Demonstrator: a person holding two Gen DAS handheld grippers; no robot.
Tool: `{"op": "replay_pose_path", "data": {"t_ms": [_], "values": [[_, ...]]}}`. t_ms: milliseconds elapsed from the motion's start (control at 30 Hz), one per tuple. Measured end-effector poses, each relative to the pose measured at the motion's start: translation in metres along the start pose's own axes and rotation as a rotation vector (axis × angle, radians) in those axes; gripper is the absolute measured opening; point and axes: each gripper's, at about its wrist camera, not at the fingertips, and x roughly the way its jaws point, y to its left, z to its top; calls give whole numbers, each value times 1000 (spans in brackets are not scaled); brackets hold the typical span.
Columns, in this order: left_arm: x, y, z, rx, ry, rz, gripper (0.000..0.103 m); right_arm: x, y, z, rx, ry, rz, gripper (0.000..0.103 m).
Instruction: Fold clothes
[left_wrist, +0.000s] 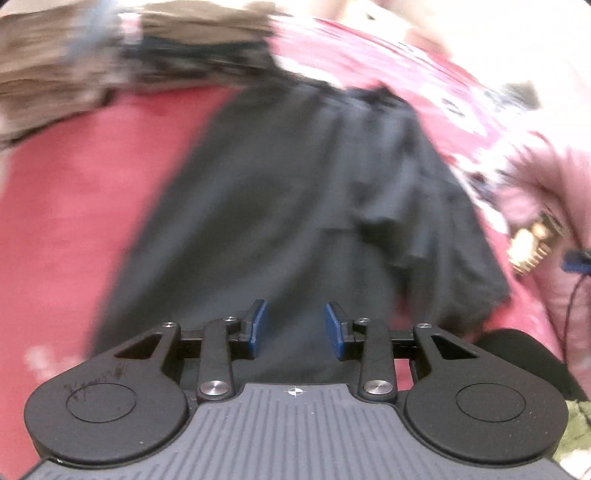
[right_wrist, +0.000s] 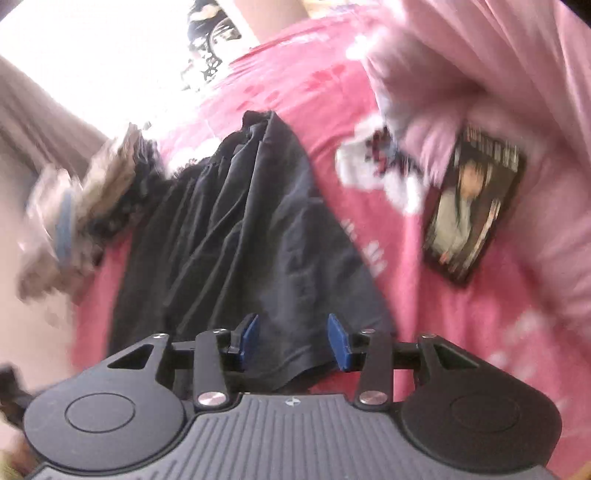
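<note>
Pink patterned bedspread (right_wrist: 303, 96) under all; dark garment (left_wrist: 295, 192) spread flat on it, long axis running away from both grippers; folded pile (right_wrist: 92, 192) beyond, to the left; left gripper (left_wrist: 295, 325) & right gripper (right_wrist: 293, 341) above near hem, fingers apart, nothing between; neither clearly nearer.

A red, white-patterned bed cover (left_wrist: 66, 206) carries a dark garment (left_wrist: 295, 206) spread flat, a pale pink garment (right_wrist: 498, 92) with a photo print, and a blurred brownish pile of clothes (left_wrist: 55, 74).
</note>
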Motion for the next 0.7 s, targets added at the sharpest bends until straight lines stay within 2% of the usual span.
{"op": "replay_pose_path", "data": {"t_ms": [100, 200, 300, 467, 700], "values": [[30, -28, -5, 18, 41, -67, 34, 30, -29, -9, 221, 49, 92, 40], [54, -44, -13, 2, 66, -93, 34, 61, -51, -20, 409, 73, 135, 40], [68, -57, -20, -13, 86, -98, 34, 84, -65, -29, 522, 82, 152, 40], [83, -67, -22, -1, 107, -84, 34, 101, -80, -47, 648, 62, 127, 39], [95, -76, -20, 29, 120, -78, 34, 69, -95, -51, 663, -70, 114, 38]]}}
